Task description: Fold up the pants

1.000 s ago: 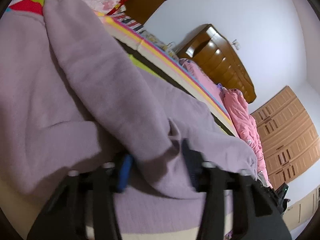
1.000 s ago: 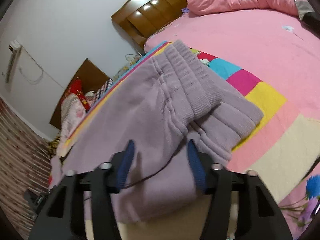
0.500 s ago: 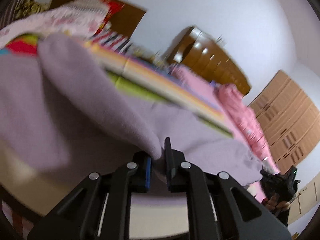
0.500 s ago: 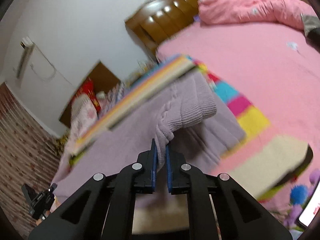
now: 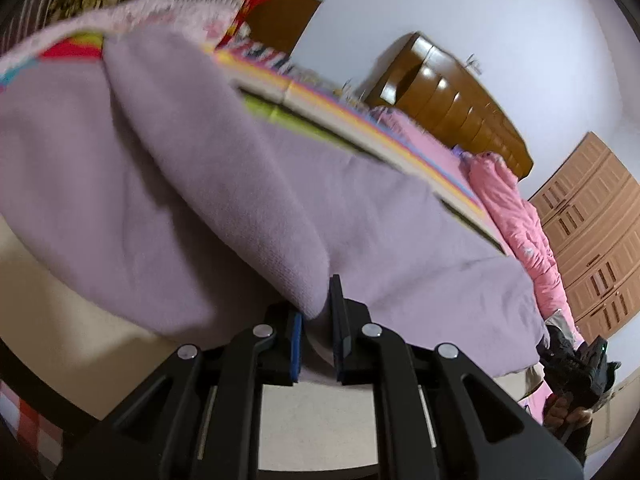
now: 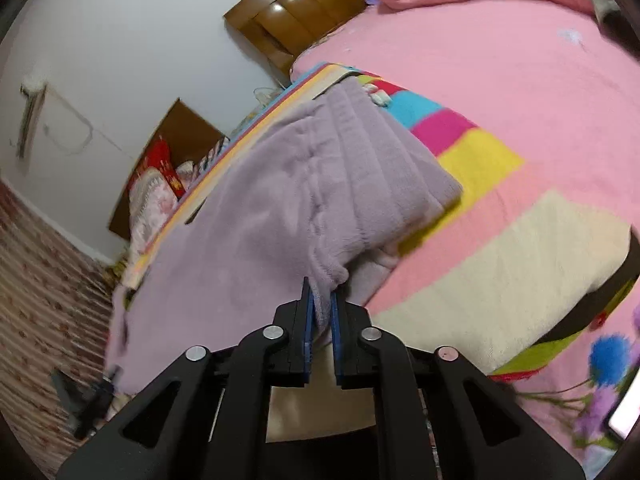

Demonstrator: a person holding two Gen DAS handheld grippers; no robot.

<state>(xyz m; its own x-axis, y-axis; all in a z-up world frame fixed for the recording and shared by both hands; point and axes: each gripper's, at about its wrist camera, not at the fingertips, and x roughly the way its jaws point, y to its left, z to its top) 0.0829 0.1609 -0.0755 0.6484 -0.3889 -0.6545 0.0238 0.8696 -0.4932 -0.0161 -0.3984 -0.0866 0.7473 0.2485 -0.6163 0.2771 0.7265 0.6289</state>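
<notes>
Lilac fleece pants (image 5: 248, 184), soft and thick, spread on a striped blanket (image 6: 476, 156) over a pink bed (image 6: 500, 52), ribbed waistband toward twelve o'clock in the right view. Pinched at the near edge by both tools: left gripper (image 5: 316, 320) and right gripper (image 6: 322, 316), each clamped on a fold of cloth. Likely step: lifting the edge to fold over; next, carrying both corners together, evenly.

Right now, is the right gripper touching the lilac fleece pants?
Touching. The right wrist view shows the right gripper with both blue pads pinching a bunched edge of the lilac fleece pants, fabric filling the slot between them.
</notes>
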